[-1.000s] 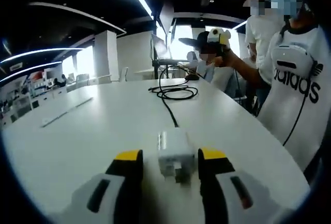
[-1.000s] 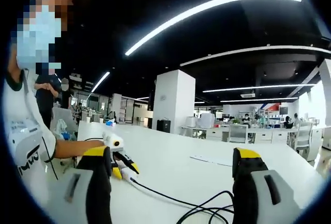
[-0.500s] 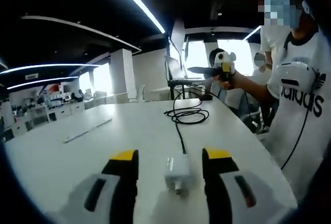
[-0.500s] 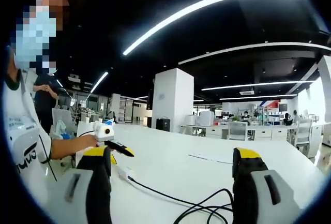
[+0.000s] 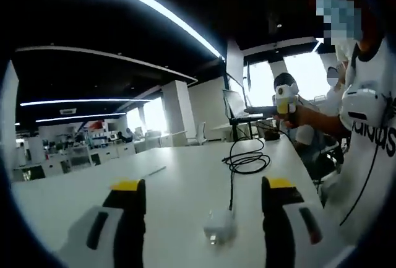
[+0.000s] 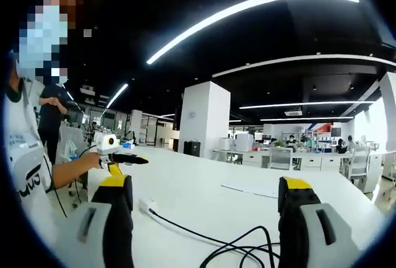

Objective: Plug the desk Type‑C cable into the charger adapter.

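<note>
Lying on the white table point(image 5: 173, 194), the white charger adapter point(image 5: 219, 226) sits between the wide-spread, empty jaws of the left gripper point(image 5: 203, 189), with the black cable point(image 5: 245, 161) running from it to a loose coil farther along. Right gripper point(image 6: 204, 187): jaws wide apart, holding nothing, raised over the table with the cable's loops below; a person stands beside the table.
</note>
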A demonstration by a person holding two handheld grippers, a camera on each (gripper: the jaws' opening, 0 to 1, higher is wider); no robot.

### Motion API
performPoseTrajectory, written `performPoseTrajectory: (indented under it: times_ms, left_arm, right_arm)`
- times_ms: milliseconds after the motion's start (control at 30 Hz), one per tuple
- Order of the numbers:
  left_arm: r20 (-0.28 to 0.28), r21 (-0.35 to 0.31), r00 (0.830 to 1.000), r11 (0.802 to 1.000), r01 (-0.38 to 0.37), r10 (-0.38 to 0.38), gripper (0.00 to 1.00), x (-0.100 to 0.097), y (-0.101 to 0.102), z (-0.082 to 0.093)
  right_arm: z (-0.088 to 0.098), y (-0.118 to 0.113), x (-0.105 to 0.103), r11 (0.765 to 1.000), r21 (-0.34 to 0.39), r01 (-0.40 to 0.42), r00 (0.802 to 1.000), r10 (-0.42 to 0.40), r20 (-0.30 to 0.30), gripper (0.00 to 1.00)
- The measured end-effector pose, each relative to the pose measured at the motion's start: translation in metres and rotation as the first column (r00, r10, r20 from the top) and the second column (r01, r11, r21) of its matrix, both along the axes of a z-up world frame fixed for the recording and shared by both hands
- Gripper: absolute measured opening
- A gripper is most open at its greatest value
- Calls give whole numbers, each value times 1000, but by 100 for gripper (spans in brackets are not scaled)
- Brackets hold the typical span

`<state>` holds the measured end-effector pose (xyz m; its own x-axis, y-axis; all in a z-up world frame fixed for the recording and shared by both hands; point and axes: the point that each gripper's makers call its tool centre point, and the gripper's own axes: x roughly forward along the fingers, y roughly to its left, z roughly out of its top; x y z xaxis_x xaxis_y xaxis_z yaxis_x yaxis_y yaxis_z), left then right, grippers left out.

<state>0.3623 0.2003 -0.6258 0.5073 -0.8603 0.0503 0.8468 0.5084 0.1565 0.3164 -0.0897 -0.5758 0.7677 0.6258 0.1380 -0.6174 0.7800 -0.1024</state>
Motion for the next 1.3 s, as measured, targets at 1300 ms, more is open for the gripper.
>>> performPoseTrajectory:
  times_ms: [1300]
  left_arm:
    - [20, -109, 969, 964, -244, 247, 100, -34, 26, 38]
  right_arm:
    - [-17, -40, -7, 989, -4, 148, 988, -148, -34, 100]
